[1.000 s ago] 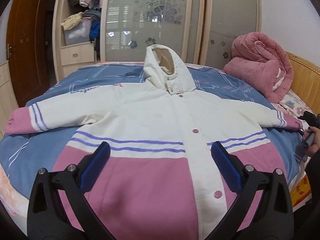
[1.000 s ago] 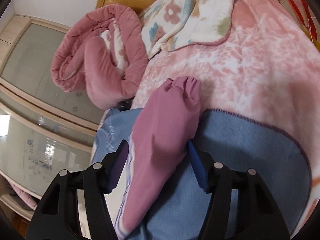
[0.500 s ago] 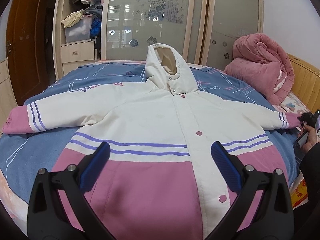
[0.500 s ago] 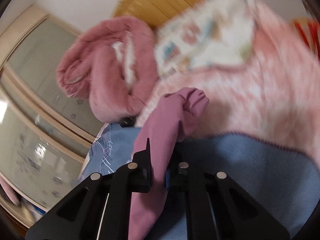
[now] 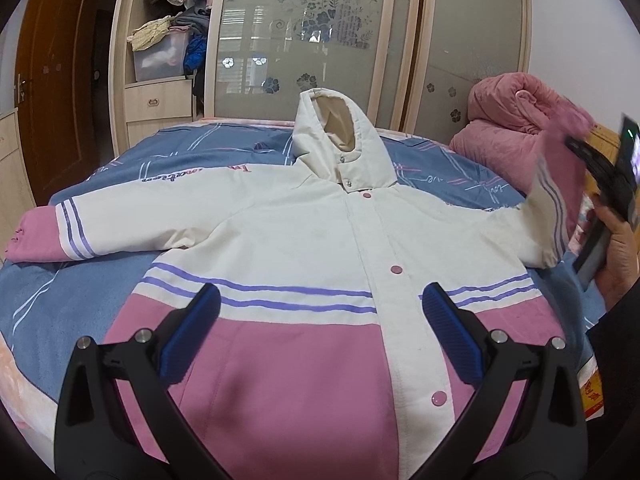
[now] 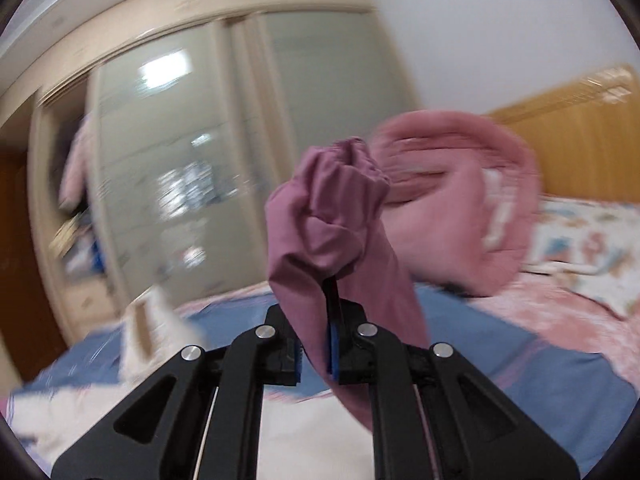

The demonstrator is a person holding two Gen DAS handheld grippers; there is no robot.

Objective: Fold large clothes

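You have the right gripper (image 6: 316,344) clamped on the pink cuff (image 6: 340,184), seemingly lifted off the bed (image 5: 80,300); left gripper (image 5: 320,332) jaws apart over the jacket (image 5: 304,240): next, carry the sleeve across its chest.

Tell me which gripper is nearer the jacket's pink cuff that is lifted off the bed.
Right. The right gripper is clamped on that pink cuff. The left gripper hangs open over the jacket's hem, well away from it.

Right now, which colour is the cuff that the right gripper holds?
Pink: the cuff is plain mauve-pink, clearest in the right wrist view.
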